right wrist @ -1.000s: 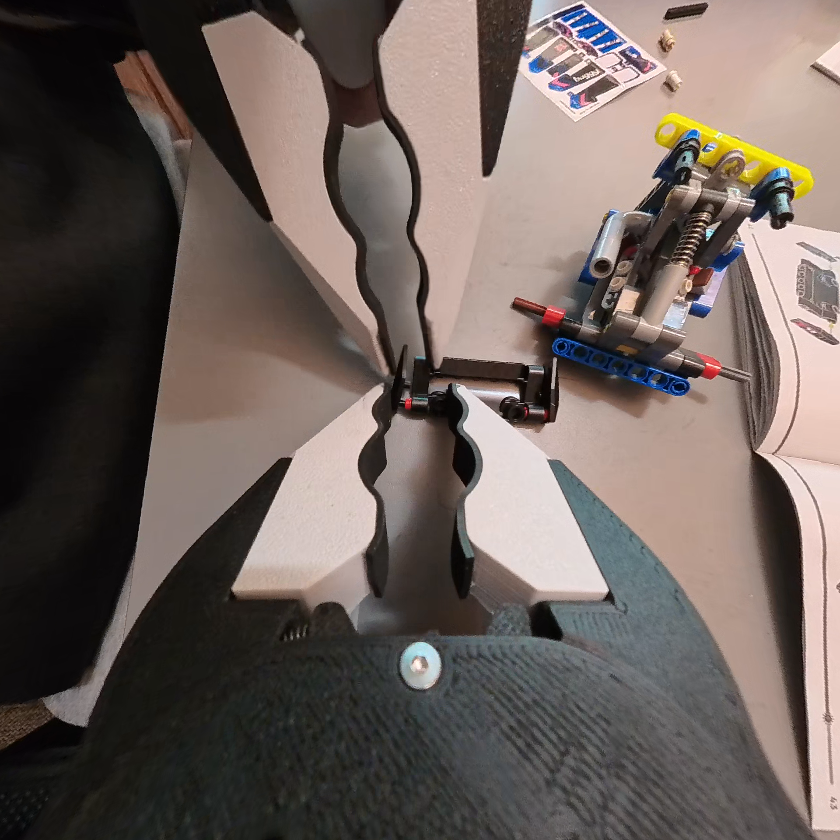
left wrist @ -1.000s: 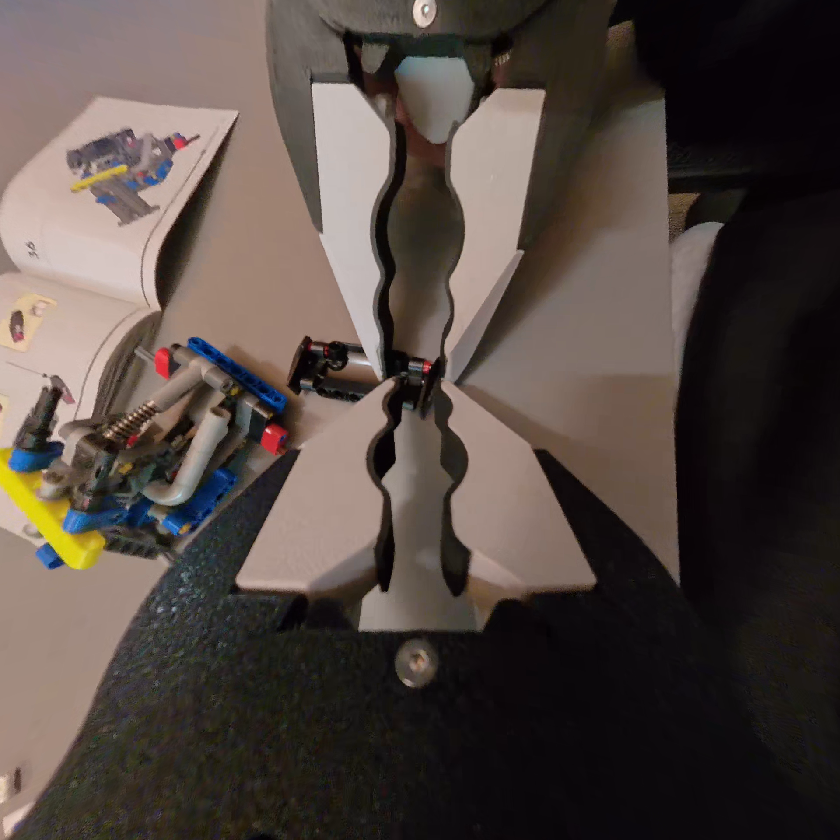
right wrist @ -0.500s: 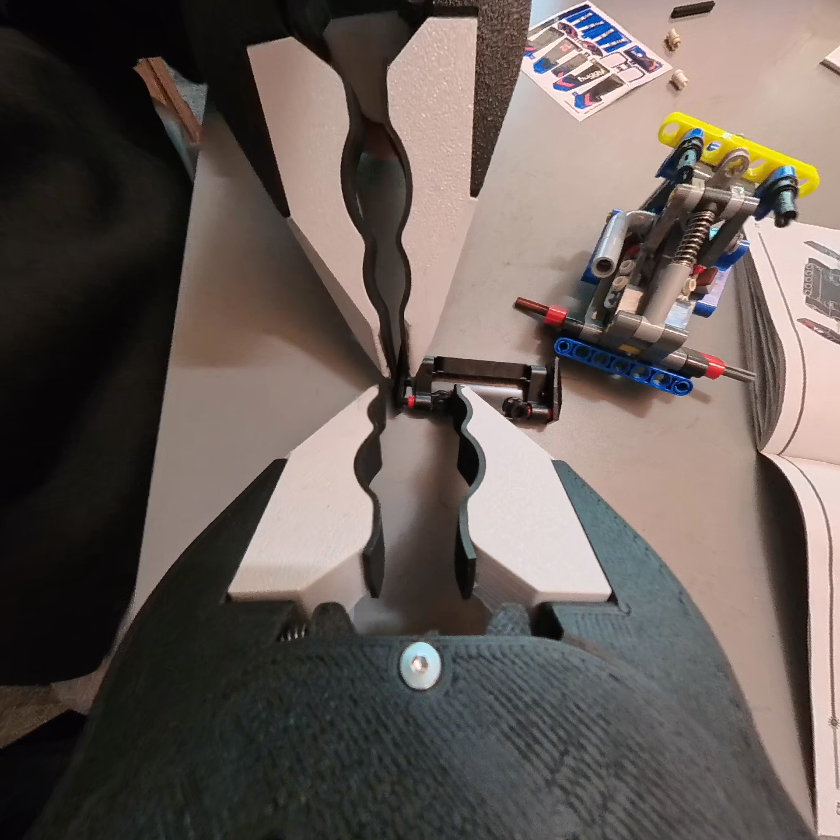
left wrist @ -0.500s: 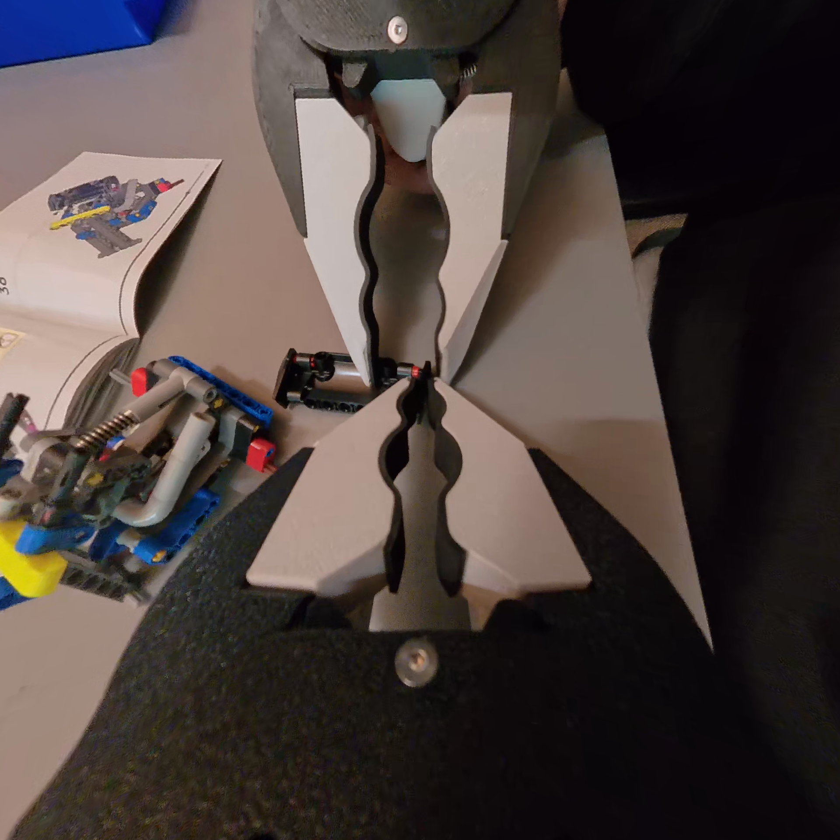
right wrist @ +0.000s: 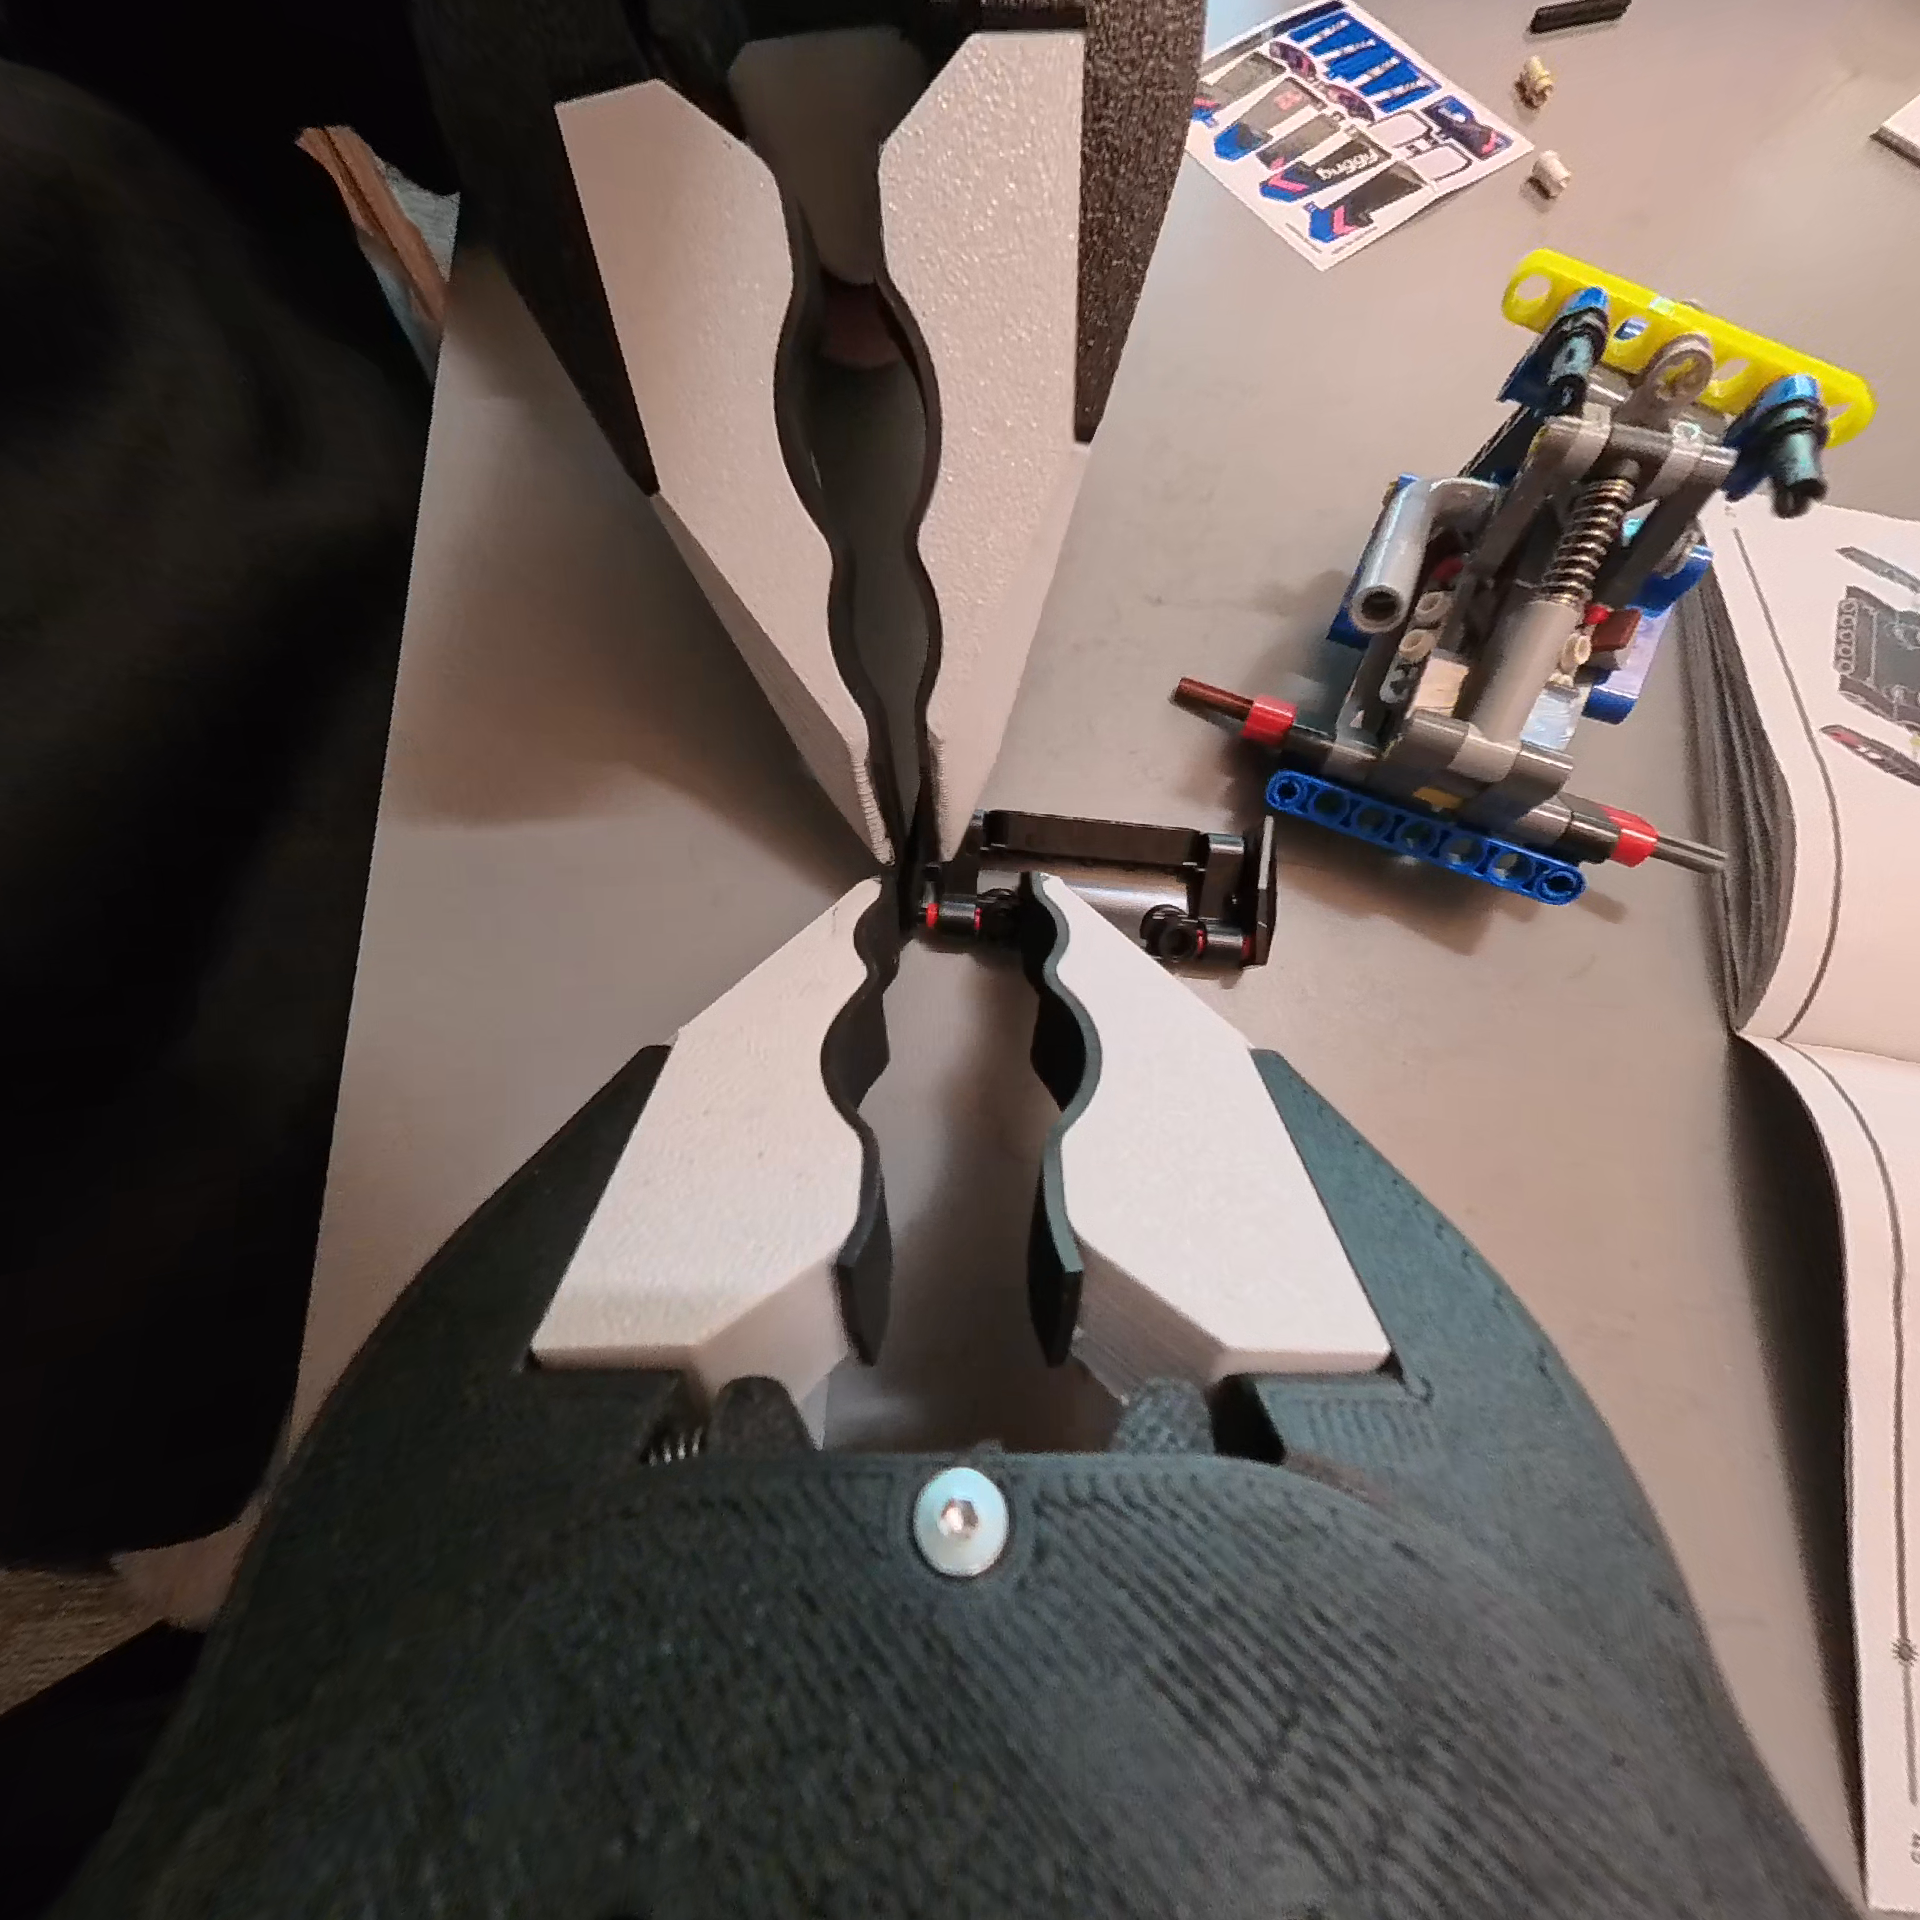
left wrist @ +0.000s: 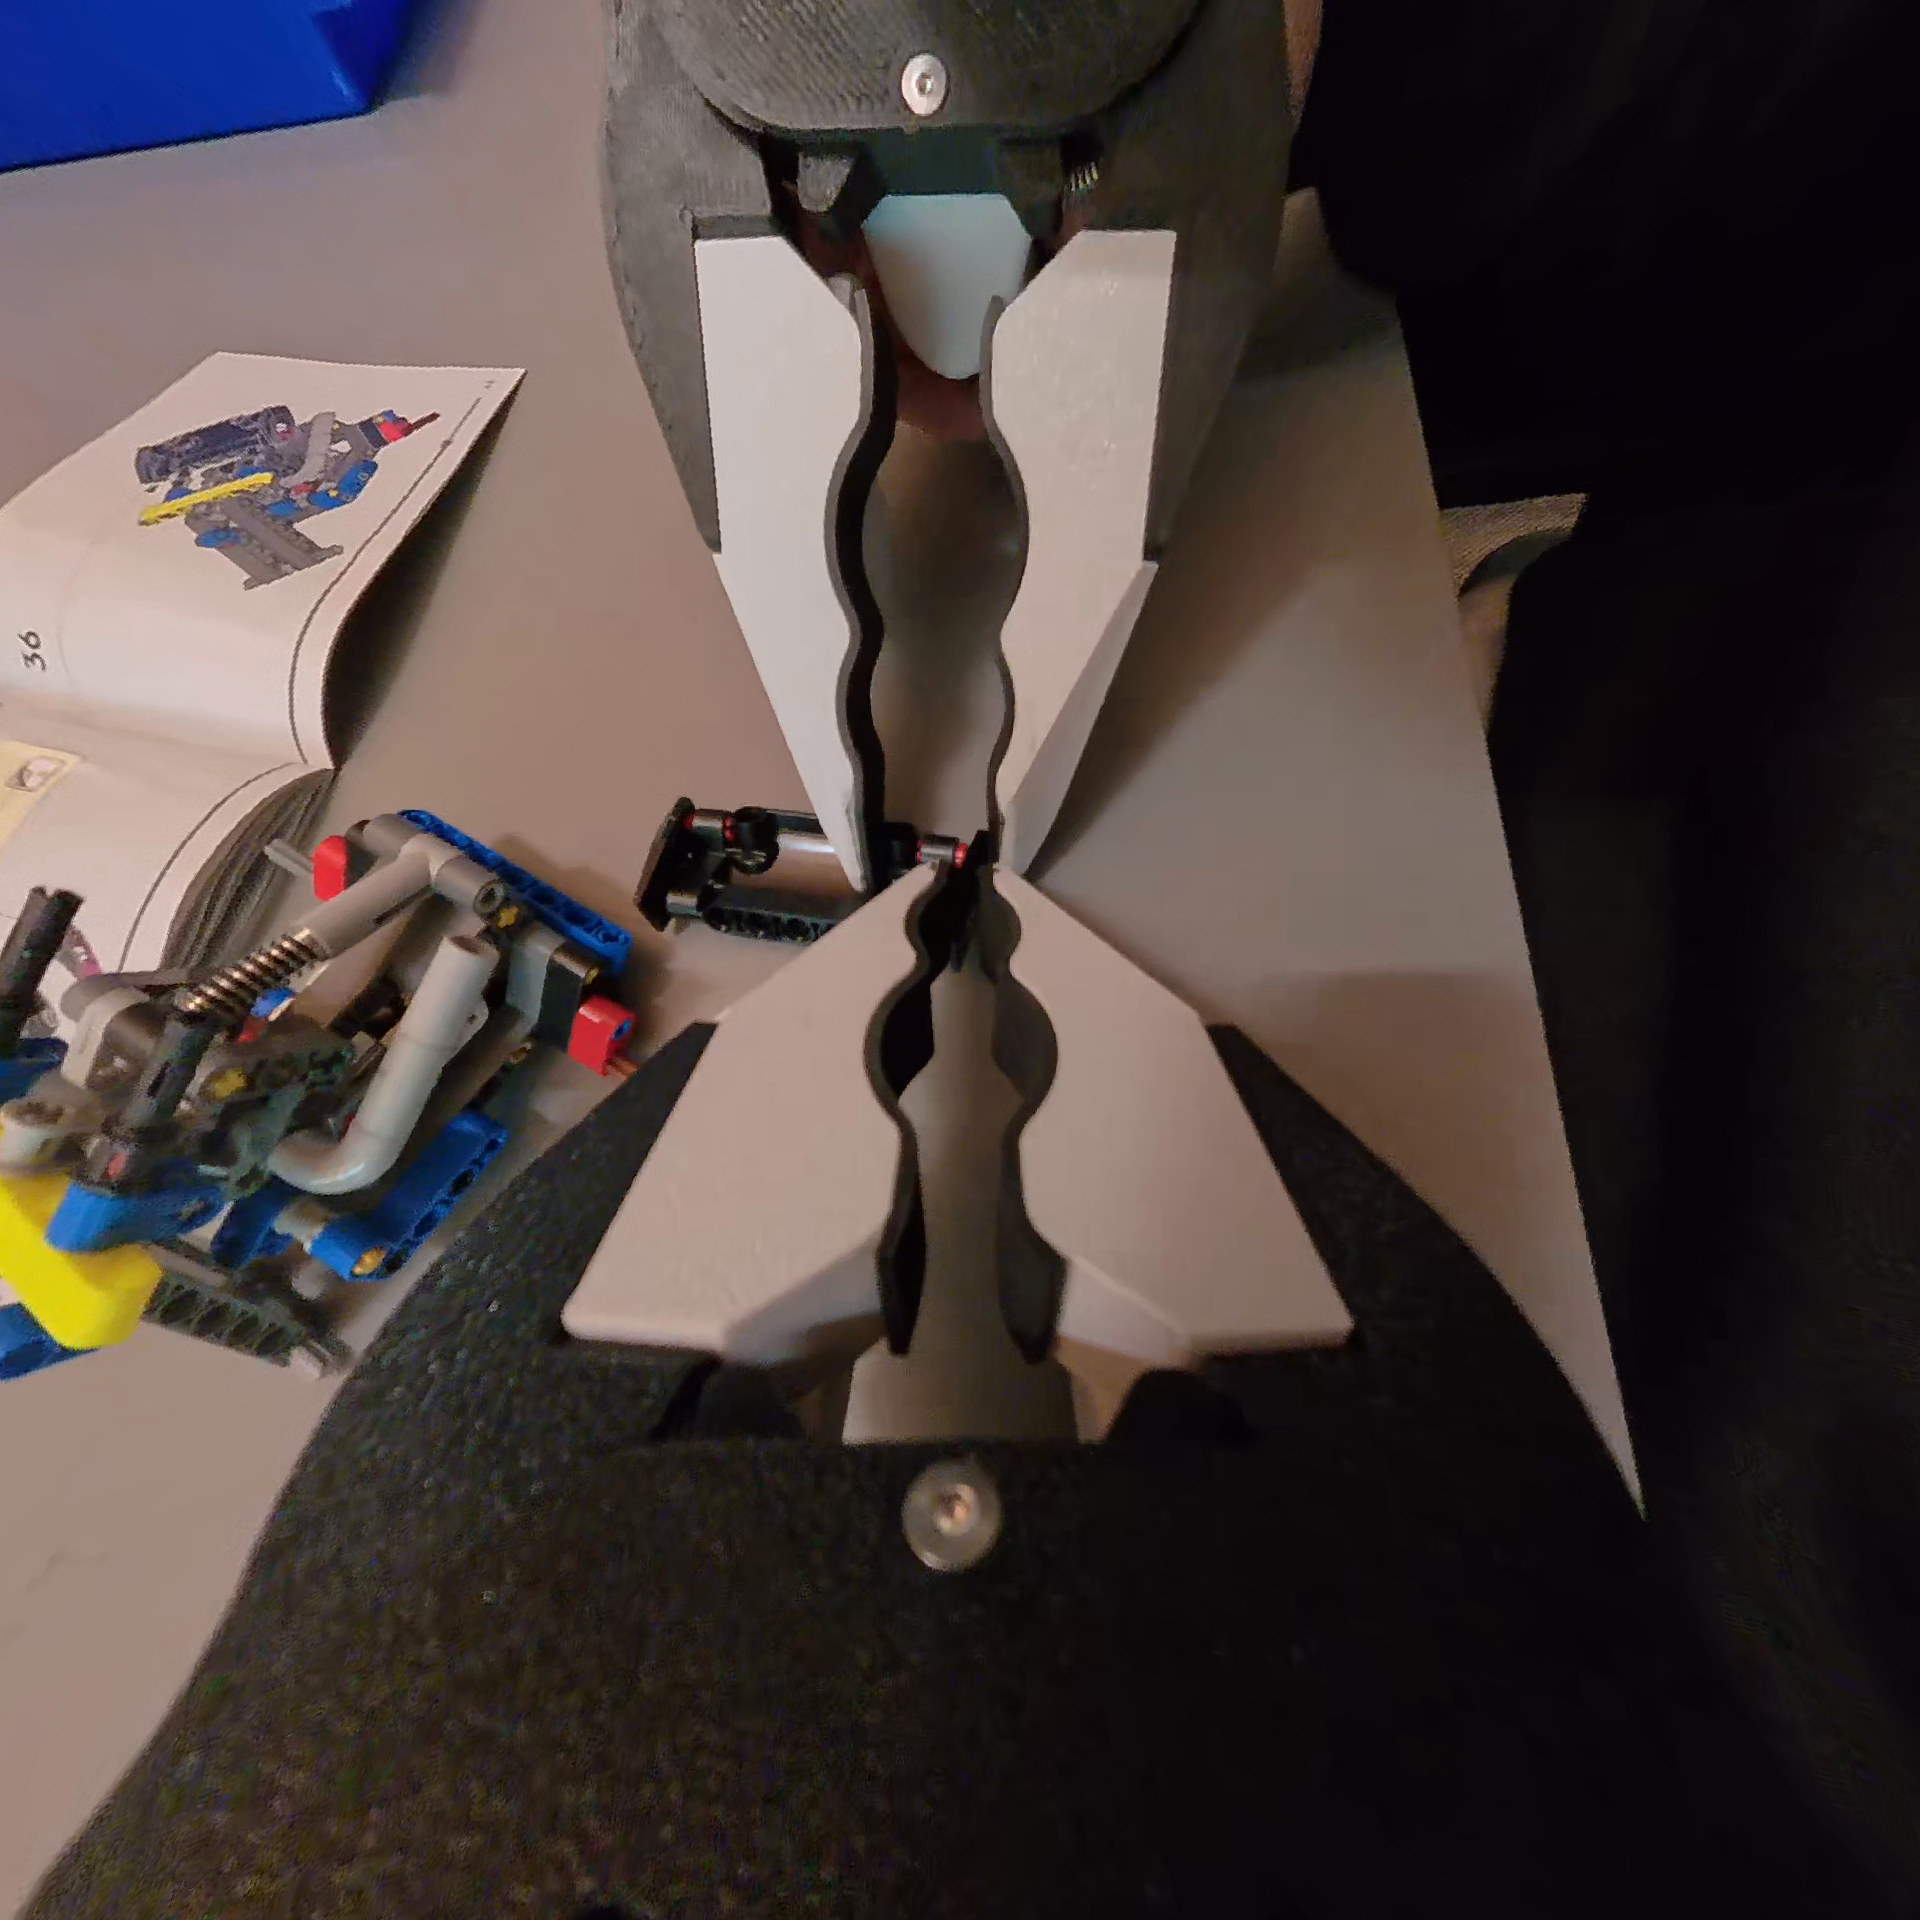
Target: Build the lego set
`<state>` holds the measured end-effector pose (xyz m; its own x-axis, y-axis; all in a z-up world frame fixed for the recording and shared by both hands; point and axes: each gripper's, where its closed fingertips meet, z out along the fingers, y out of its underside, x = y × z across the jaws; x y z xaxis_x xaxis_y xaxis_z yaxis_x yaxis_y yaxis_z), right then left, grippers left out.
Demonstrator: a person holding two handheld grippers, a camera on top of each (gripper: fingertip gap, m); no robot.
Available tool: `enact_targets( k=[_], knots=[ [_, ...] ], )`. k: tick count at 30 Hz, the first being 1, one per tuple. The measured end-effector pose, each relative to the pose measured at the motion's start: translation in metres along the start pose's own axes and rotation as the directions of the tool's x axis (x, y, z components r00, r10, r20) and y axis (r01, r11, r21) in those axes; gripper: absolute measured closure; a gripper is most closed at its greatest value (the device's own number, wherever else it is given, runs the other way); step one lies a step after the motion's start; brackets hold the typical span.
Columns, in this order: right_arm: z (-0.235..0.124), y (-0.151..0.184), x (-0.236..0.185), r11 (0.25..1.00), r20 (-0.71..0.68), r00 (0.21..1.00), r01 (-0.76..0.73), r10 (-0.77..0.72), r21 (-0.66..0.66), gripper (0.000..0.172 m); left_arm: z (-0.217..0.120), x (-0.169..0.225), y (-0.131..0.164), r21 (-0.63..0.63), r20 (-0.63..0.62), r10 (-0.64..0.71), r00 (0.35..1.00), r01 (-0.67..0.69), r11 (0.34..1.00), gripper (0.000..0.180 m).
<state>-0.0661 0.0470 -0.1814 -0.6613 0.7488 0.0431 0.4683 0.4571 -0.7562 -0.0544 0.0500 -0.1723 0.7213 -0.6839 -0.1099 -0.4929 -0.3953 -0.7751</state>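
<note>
I see left tool (left wrist: pixel 954 902) clenched on end plate of black frame (right wrist: pixel 1122 883); right tool (right wrist: pixel 961 914) grips its pin; bench (right wrist: pixel 582 727) edge just beside, model (right wrist: pixel 1538 623) well clear.

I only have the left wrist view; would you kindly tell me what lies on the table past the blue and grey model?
Observer: A printed sticker sheet lies flat beyond the model; your view misses it.
Operator: Thank you. Is anything loose near that sheet?
Observer: Two small beige pieces sit just beside it, not touching it.
Operator: Anything farther still?
Observer: A short black piece lies at the very top edge, past the beige ones.
</note>
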Motion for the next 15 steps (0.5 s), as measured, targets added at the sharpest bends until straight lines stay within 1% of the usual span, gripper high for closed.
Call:
enact_targets(
  k=[6,11,15],
  knots=[
    [0.0003,-0.0003,-0.0012,1.0,0.002,1.0,0.01,-0.01,0.001,0.153,-0.0003,-0.0004,0.0001,-0.013,0.021,0.03,0.999,-0.03,0.999,0.179],
    [0.0004,-0.0003,-0.0012,1.0,0.004,1.0,0.009,-0.009,0.001,0.153,-0.0003,-0.0004,-0.0002,0.001,0.029,0.002,1.0,-0.002,1.0,0.179],
    [0.0004,-0.0012,-0.0009,1.0,-0.006,1.0,0.022,-0.022,0.003,0.154,-0.0005,-0.0005,0.0,0.002,0.048,0.029,0.998,-0.029,1.0,0.179]
  ],
)
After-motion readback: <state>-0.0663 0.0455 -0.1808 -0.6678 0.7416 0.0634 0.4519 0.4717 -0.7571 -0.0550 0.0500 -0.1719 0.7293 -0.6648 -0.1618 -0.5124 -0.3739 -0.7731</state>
